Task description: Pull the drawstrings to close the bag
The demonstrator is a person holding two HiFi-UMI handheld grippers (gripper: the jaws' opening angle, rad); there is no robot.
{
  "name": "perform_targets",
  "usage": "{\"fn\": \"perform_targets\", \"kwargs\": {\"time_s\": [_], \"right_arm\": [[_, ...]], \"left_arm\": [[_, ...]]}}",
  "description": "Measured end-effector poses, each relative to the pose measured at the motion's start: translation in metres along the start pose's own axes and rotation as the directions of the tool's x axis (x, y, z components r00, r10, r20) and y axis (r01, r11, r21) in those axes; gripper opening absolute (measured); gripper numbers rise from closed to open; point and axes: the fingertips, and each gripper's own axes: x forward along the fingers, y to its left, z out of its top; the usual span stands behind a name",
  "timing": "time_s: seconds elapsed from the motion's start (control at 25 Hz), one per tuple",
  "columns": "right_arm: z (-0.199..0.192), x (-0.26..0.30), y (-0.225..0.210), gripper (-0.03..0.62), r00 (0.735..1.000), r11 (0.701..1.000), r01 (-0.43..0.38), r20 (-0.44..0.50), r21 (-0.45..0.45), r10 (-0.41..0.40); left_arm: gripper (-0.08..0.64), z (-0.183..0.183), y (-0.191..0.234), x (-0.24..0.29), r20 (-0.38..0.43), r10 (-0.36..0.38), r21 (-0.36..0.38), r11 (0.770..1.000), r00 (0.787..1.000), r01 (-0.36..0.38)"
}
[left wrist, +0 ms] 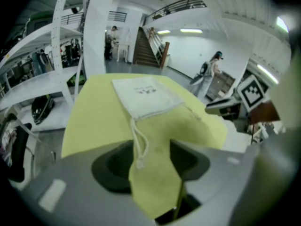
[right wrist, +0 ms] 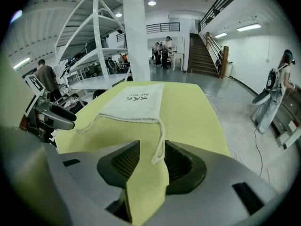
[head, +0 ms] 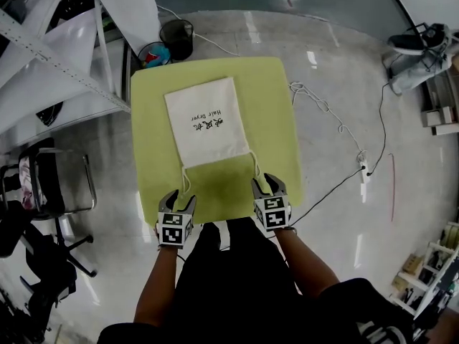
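I hold my left gripper point(head: 178, 198) and my right gripper point(head: 267, 185) over the near edge of the square table with the yellow-green cloth top point(head: 150, 99). The flat cream fabric drawstring bag with dark print point(head: 206, 131) lies near the table's middle, its mouth turned to six o'clock, toward me. From the bag my left gripper sits at seven o'clock and my right at five o'clock. Both pairs of jaws stand wide apart and grip nothing. The knotted end of the left cream drawstring point(left wrist: 138, 142) lies on the cloth between my left jaws. The end of the right cream drawstring point(right wrist: 160, 140) lies between my right jaws, close to the pad at three o'clock.
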Motion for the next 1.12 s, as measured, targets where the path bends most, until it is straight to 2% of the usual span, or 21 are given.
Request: {"fn": "perform_targets", "kwargs": {"time_s": [0.2, 0.4, 0.76, 1.12], "right_arm": [[-0.009, 0.020, -0.011, 0.140, 0.998, 1.000, -0.015, -0.061, 0.002, 0.015], [-0.010, 0.032, -0.011, 0.145, 0.995, 0.999, -0.041, -0.089, -0.019, 0.039], [-0.012, 0.044, -0.014, 0.148, 0.993, 0.999, -0.042, -0.114, -0.013, 0.040], [-0.019, 0.049, -0.014, 0.150, 0.987, 0.998, -0.059, -0.150, -0.004, 0.058]], "left_arm": [[0.244, -0.007, 0.000, 0.020, -0.060, 0.016, -0.022, 1.000, 0.998, -0.018], [0.244, -0.003, 0.012, 0.030, -0.079, 0.021, -0.126, 0.992, 0.997, -0.031], [0.242, -0.014, 0.013, 0.045, -0.132, 0.040, -0.089, 0.995, 0.990, -0.052], [0.221, -0.015, 0.011, 0.046, -0.139, 0.074, -0.013, 0.997, 0.988, -0.077]]}}
